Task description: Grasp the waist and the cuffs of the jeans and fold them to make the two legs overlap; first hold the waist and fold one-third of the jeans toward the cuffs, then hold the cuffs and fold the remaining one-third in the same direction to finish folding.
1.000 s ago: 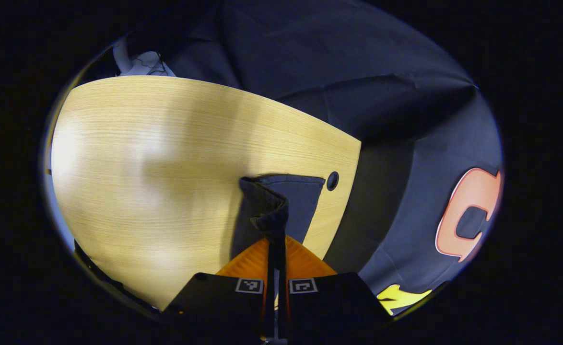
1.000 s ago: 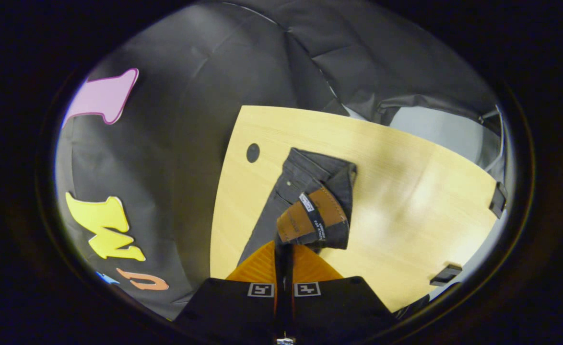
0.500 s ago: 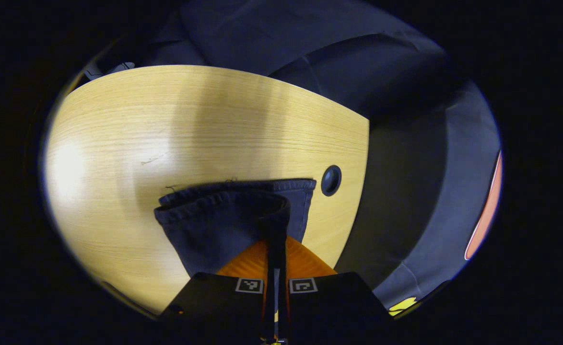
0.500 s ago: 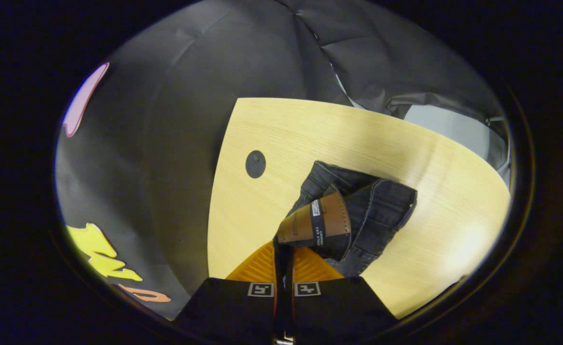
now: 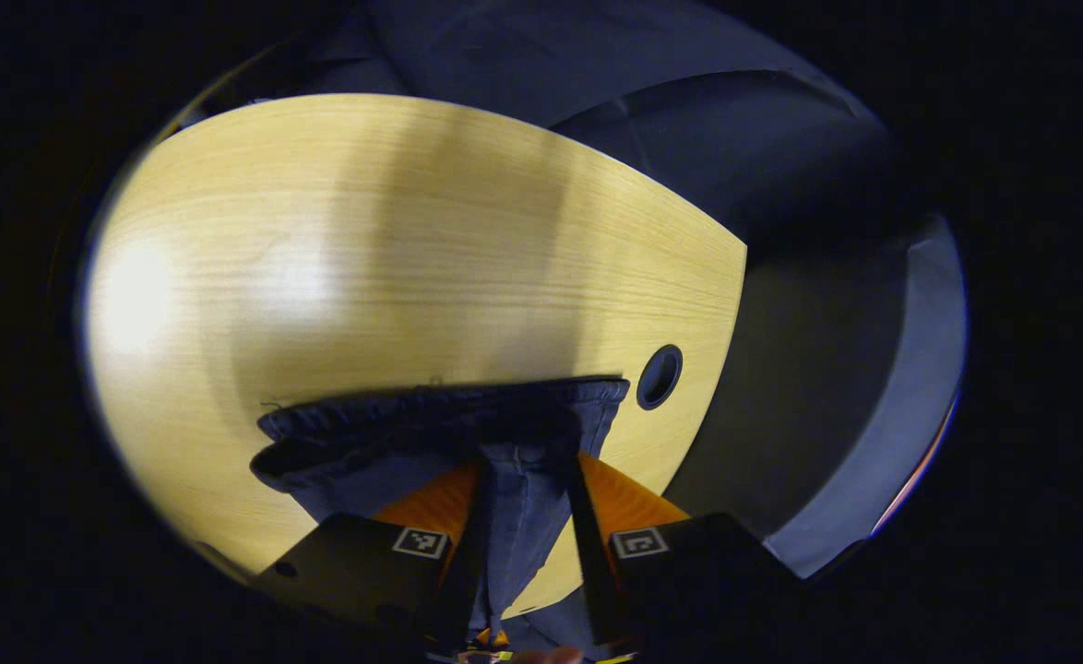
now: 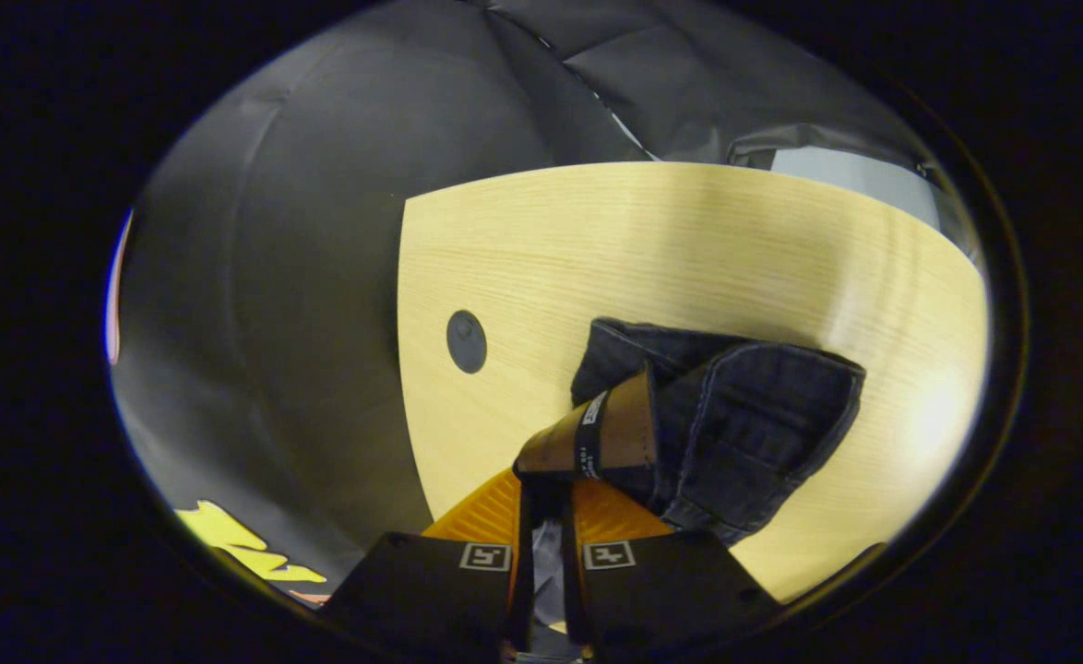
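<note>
Dark jeans (image 5: pixel 385 433) lie folded lengthwise on the wooden table (image 5: pixel 366 258), cuff edges stacked near its right edge. My left gripper (image 5: pixel 525 461) stands open low over them, a strip of denim running loose between its spread fingers. In the right gripper view the waist (image 6: pixel 754 415) is bunched on the table (image 6: pixel 643 240), its brown leather patch (image 6: pixel 611 433) curled up just past the fingertips. My right gripper (image 6: pixel 546 480) has its jaws a little apart, waistband cloth still lying in the narrow gap.
A round cable hole (image 5: pixel 659 376) sits close to the cuffs by the table's edge, and shows as a hole (image 6: pixel 466 341) left of the waist. Black cloth wall hangs beyond the table. Bare wood stretches beyond the jeans.
Both grippers came down to the table with the jeans. The left jaws spread wide and let go of the cuffs. The right jaws parted slightly.
</note>
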`<state>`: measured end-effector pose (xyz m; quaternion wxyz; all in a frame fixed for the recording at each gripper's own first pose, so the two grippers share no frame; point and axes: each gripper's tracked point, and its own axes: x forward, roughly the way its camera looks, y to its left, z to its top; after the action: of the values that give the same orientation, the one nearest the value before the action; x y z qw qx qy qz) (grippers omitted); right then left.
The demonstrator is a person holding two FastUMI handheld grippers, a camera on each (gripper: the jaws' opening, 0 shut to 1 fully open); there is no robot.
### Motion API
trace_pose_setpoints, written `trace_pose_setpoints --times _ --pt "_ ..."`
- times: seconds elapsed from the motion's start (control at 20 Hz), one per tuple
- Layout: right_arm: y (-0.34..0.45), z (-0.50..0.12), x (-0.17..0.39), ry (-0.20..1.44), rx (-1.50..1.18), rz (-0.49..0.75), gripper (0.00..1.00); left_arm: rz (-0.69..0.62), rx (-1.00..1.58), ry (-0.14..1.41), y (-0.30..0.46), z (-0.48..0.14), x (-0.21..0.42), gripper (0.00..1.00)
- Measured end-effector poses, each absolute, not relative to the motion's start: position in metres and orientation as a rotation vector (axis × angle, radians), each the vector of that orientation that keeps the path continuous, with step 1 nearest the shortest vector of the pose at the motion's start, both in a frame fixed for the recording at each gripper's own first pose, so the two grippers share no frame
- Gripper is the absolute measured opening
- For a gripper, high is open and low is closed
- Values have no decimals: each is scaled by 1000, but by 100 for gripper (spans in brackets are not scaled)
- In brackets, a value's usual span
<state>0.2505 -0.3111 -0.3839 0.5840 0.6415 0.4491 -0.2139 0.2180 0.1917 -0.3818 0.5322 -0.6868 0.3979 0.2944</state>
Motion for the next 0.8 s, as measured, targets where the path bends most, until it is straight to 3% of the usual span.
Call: trace_pose_setpoints --times 0.15,0.2,0.25,0.35,0.5,0.6,0.65,0.7,0.8 --pt "-311 -378 251 1037 1485 -497 25 704 -1590 939 197 -377 219 77" --pt "-310 -371 255 1004 1527 -487 26 707 -1575 938 198 -375 218 94" --pt "-306 -363 261 951 1580 -473 26 701 -1577 926 199 -367 218 95" --pt "-316 -337 270 865 1612 -419 56 683 -1578 906 200 -349 215 95" --pt "-324 -312 254 846 1400 -390 96 607 -1469 889 192 -305 209 96" --pt "-322 -291 239 830 1232 -353 96 522 -1304 861 178 -266 206 96" --pt "-319 -277 230 811 1154 -334 87 469 -1213 837 171 -247 203 96" --pt "-314 -263 217 794 1077 -314 96 415 -1120 804 161 -223 201 96" --pt "-300 -231 196 735 927 -260 96 301 -909 717 139 -174 194 96"
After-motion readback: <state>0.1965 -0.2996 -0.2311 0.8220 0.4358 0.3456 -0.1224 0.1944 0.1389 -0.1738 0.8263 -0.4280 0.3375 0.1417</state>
